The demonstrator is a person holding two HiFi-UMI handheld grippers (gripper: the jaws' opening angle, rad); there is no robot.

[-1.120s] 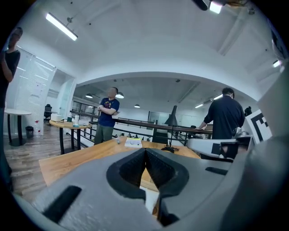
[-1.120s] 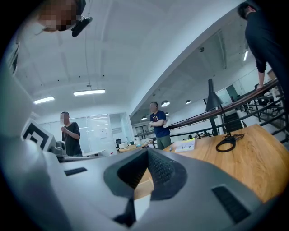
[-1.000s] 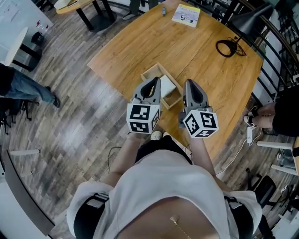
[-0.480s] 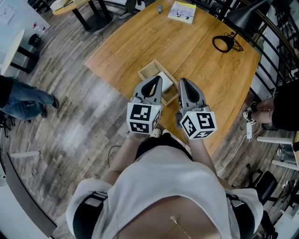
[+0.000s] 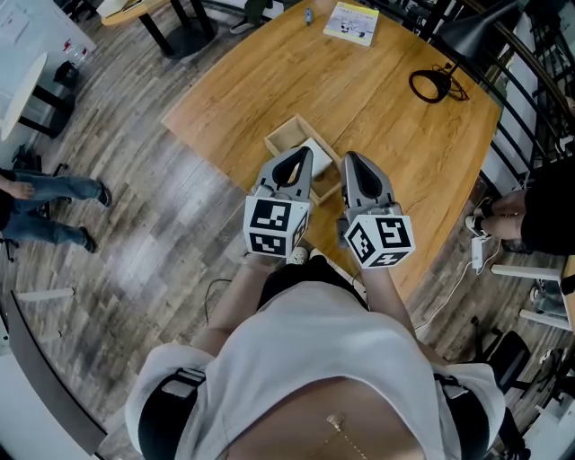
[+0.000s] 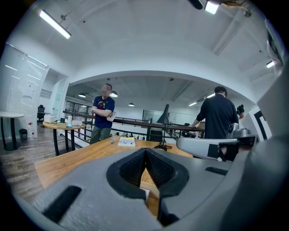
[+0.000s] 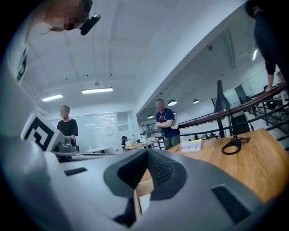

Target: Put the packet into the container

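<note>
the left claw is closed tip to tip with nothing in it, and the right claw looks the same, its pads meeting on no object. over the past second almost nothing changes here: both claws stay side by side, roughly level, above the near edge of the worktop, and only the view itself shifts a touch. just past their tips sits the wooden container, and the white packet appears to lie inside it already, so the task reads as finished or at a pause rather than mid-carry. farther out on the worktop lie a booklet and a coiled black cable, both well apart from the container. nothing stands between the claws and the container. off the worktop to the left, a bystander's legs move across the wooden floor, the only real motion.
</note>
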